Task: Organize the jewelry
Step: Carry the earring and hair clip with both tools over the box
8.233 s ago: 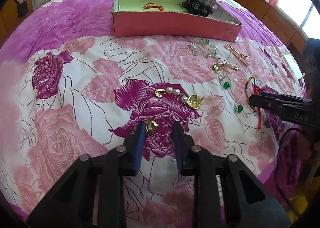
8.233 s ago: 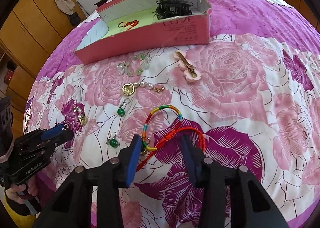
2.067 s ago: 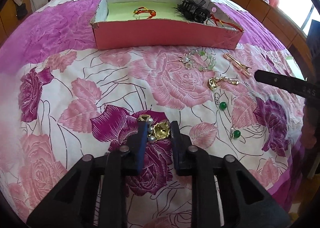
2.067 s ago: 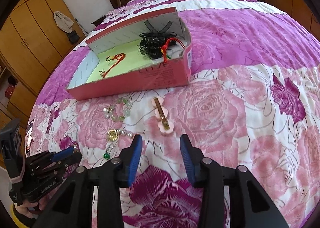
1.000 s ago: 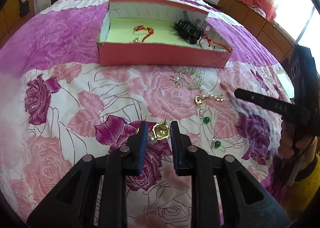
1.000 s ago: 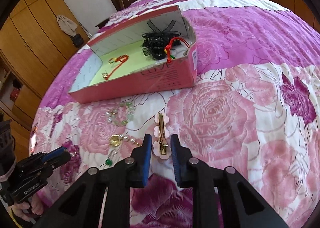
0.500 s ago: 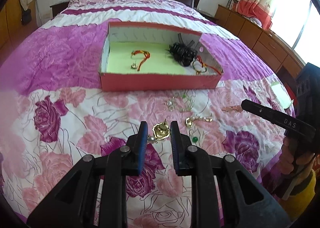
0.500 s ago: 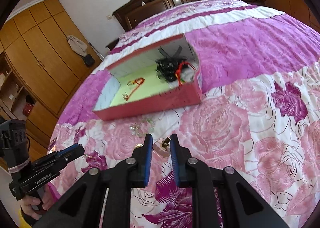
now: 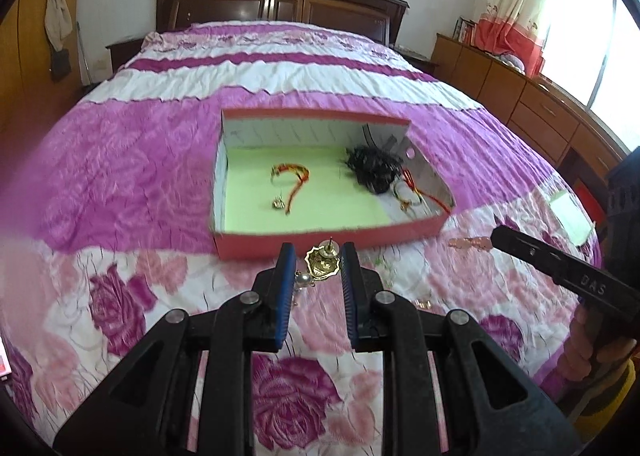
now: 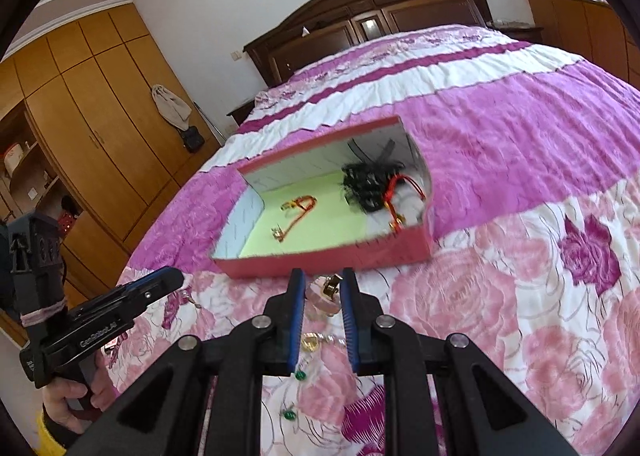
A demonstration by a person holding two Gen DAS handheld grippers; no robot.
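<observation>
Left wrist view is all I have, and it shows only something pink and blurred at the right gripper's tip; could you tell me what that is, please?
Observer: The right gripper is shut on a pink hair clip with a gold bar along it, and the clip appears to be lifted off the bedspread.
Operator: Thank you. Is any jewelry lying below that gripper that I cannot see?
Observer: Yes. A green earring lies on the bedspread under its fingers.
Operator: Is that the only one?
Observer: No. A second green earring lies nearer the camera, apart from the first.
</observation>
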